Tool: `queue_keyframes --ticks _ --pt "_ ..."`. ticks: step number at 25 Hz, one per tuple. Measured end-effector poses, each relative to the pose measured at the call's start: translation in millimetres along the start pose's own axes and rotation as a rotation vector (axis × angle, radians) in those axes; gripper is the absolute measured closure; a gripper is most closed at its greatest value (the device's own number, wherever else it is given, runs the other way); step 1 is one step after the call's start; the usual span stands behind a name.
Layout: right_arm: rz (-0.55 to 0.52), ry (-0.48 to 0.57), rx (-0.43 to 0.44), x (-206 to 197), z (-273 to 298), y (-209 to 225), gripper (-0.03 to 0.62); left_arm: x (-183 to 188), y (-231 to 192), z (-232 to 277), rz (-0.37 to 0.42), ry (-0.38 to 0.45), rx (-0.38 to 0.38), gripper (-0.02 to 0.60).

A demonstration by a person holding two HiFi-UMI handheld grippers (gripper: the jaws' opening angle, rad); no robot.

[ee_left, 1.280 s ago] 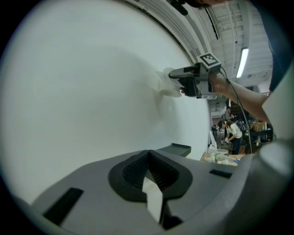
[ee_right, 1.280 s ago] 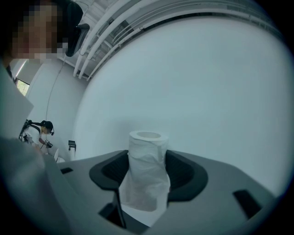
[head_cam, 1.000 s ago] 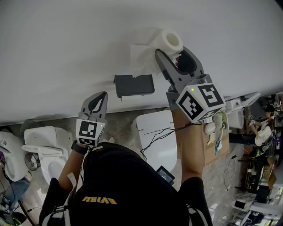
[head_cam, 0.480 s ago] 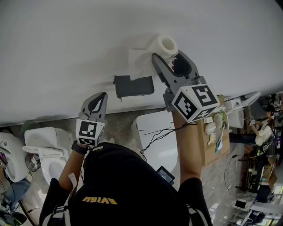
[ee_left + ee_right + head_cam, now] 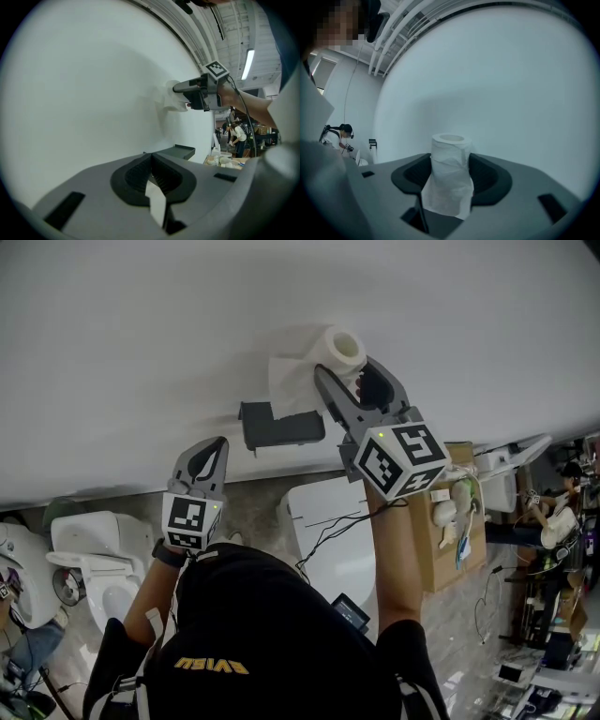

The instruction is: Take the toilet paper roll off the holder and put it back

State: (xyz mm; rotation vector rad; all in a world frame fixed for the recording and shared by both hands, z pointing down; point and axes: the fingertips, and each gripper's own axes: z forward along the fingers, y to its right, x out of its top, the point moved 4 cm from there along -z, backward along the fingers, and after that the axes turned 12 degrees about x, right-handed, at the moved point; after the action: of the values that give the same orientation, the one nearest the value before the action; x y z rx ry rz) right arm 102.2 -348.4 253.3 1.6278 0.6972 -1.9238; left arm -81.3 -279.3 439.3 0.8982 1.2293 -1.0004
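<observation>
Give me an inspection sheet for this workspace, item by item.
Surface: white wall with the holder mounted on it.
Job's things: toilet paper roll off the holder, above and right of it in the head view; loose sheet hanging.
Clutter: cardboard box with small items on the floor.
Grippers: right hand-held gripper shut on the roll; left hand-held gripper shut, empty.
Cables: black cables lying across a toilet lid.
Surroundings: toilets on the floor below.
</observation>
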Motion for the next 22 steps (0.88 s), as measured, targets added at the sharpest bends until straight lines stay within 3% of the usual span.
queue_keyframes --ticks 22 --pt "0.072 -0.066 -0.018 -51 9 2 0.342 4 6 3 0.026 0.003 -0.018 0.571"
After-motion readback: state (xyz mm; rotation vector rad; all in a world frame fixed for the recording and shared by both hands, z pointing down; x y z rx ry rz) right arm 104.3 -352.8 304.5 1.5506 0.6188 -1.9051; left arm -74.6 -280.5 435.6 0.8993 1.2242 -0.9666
